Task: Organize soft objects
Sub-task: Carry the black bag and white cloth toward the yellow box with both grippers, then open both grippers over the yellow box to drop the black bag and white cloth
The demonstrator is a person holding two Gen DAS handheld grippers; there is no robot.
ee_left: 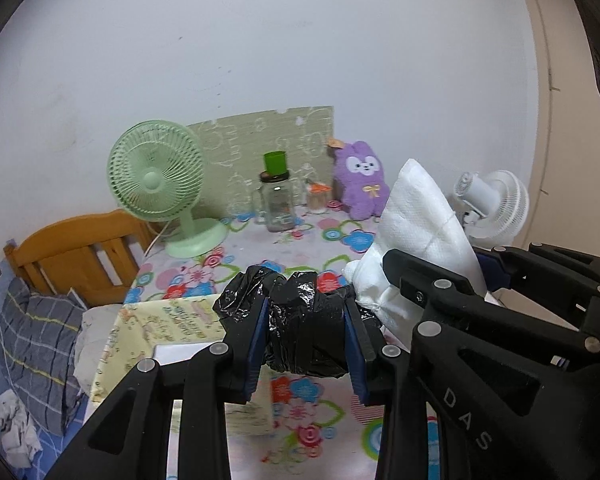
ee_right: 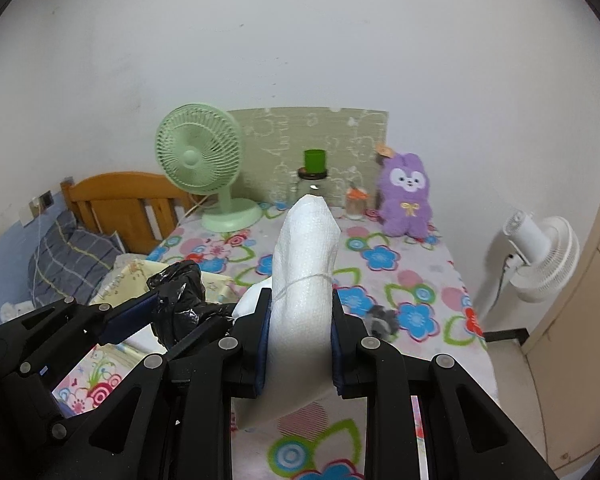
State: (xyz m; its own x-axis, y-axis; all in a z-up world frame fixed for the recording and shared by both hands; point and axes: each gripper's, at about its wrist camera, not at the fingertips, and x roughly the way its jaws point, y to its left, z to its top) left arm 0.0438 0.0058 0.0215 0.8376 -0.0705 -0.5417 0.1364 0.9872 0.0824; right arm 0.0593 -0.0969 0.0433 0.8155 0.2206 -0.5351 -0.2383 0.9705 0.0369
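Left gripper (ee_left: 306,344), low in the centre of the left wrist view, has its blue pads pressed on a crumpled black plastic bag (ee_left: 300,320), the jaws partly closed around the bunched film. Right gripper (ee_right: 298,344), in the lower middle of the right wrist view, clamps a white foam wrap (ee_right: 304,280) tied with a thin string, its jaws narrowly set; the wrap stands up from the fingers and tilts slightly toward the top of the frame. Both bundles are lifted clear of the flower-print tablecloth (ee_right: 380,264) and sit just beside each other, the white one at the right of the black one in the left wrist view.

Farther back, toward the middle of each frame, a green desk fan (ee_right: 204,168) stands at the left, a glass jar (ee_left: 278,204) topped with a green cup (ee_left: 275,162) in the centre, and a purple plush toy (ee_right: 406,196) at the right. A white fan (ee_right: 544,260) stands at the right edge beside the table. At the left edge lie a wooden headboard (ee_right: 116,196) and a plaid pillow (ee_left: 36,344).
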